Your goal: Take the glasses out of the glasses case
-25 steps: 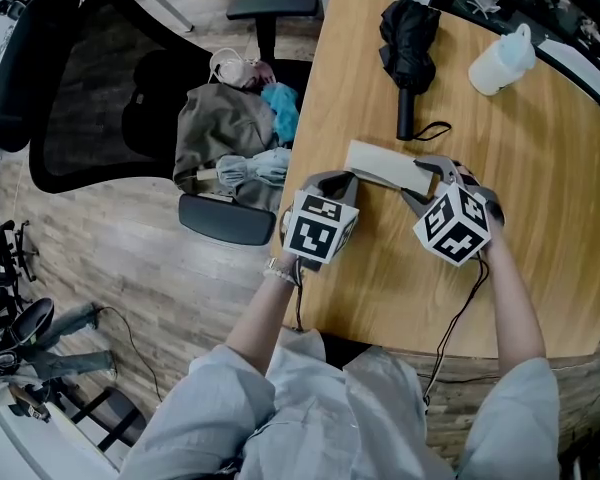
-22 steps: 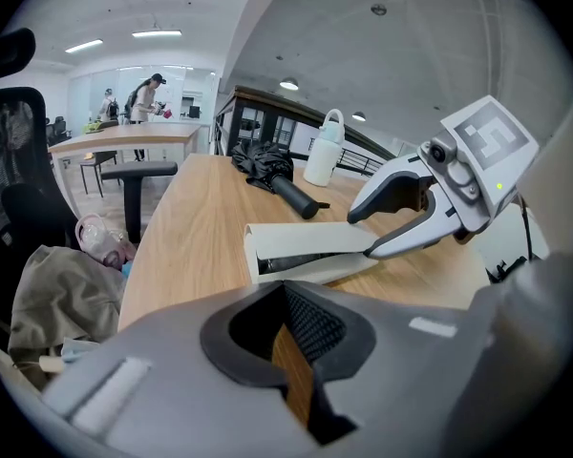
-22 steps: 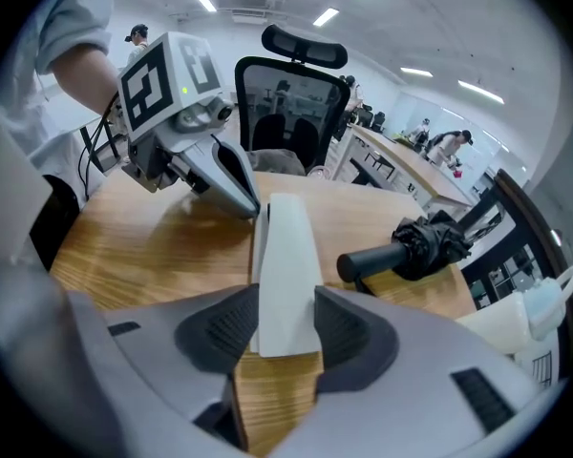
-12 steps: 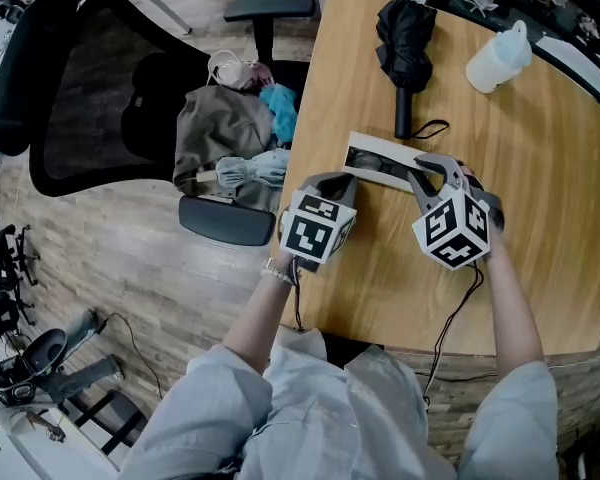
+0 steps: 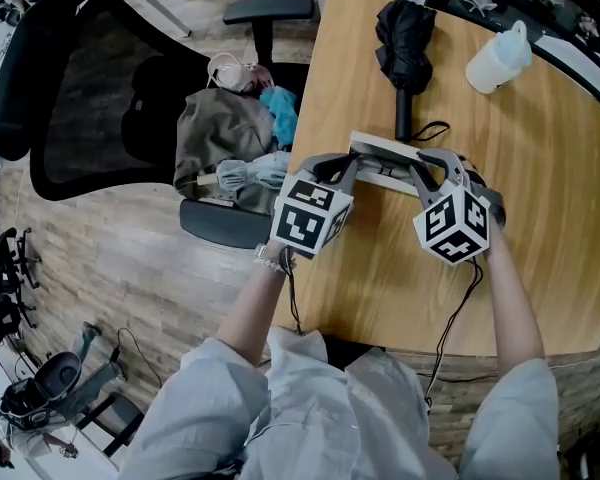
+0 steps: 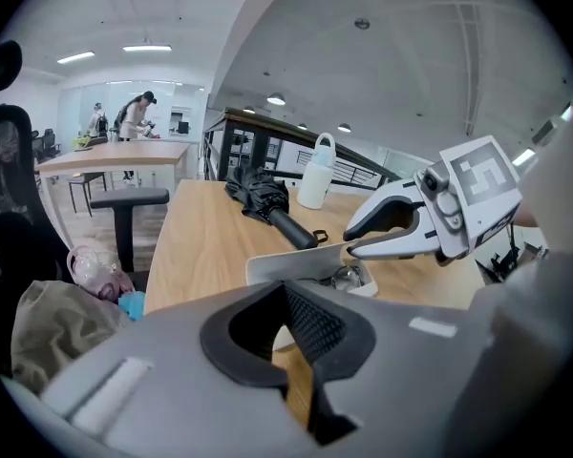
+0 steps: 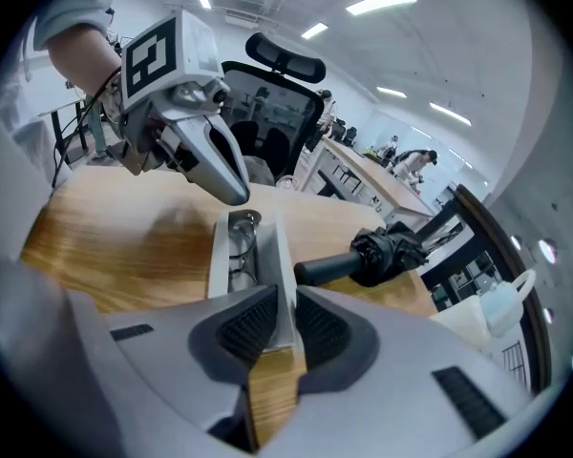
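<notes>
Pinching the raised lid (image 7: 284, 256) of the white glasses case (image 5: 378, 149), my right gripper (image 7: 285, 318) had just been closing its jaws on it. The glasses (image 7: 239, 248) lay inside the open case on the table (image 5: 540, 228). My left gripper (image 6: 291, 327), jaws together and empty, was at the case's far end.

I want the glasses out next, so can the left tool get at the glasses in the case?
Probably yes. The right tool has just closed on the raised lid, the glasses lie exposed, and the left tool hovers just above their end; its jaws look closed and would need opening.
</notes>
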Motion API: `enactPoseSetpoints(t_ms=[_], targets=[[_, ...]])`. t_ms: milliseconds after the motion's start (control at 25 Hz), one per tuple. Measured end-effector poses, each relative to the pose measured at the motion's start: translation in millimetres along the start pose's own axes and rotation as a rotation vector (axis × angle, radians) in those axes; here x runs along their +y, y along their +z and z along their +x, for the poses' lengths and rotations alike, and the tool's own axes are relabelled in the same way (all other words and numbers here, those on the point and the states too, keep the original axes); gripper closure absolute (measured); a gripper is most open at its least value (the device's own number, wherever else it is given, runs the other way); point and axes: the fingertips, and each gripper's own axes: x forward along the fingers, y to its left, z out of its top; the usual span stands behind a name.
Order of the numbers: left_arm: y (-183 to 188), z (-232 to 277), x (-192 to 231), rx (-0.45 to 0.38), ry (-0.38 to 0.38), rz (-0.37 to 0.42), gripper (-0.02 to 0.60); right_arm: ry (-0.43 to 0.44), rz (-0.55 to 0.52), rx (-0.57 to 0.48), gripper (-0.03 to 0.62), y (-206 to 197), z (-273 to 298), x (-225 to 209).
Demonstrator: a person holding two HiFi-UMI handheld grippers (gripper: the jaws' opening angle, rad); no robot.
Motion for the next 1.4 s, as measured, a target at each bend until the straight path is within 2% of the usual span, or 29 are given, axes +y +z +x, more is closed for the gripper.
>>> enactPoseSetpoints(t_ms=[200, 360, 440, 680, 920, 1400], targets=[[9.5, 5.6, 8.7, 0.000, 0.003, 0.024, 0.577, -0.019, 0.015, 0.008, 0.533, -2.9, 4.3, -7.6], [11.5, 5.7, 11.2, -0.005, 0.003, 0.011, 0.577, 0.000, 0.037, -0.003, 0.472, 0.1, 2.4, -7.9], [9.3, 4.9, 10.9, -0.004, -0.004, -0.008, 0.577, 0.011, 0.038, -0.018, 0.462, 5.7, -3.0, -8.2], [2.4, -1.1, 11.1, -0.001, -0.007, -0.057, 0.577, 0.138, -0.014, -0.031, 0.465, 26.5, -9.4, 10.1], [-17.1, -1.8, 11.9, 0.045, 0.012, -0.036, 0.577, 0.249, -0.087, 0.009, 0.471, 32.4, 7.1, 31.0], [-33.8, -1.2, 12.5, 0.055, 0.000, -0.090, 0.577, 0.370, -0.134, 0.083, 0.489, 32.0, 31.7, 45.1]])
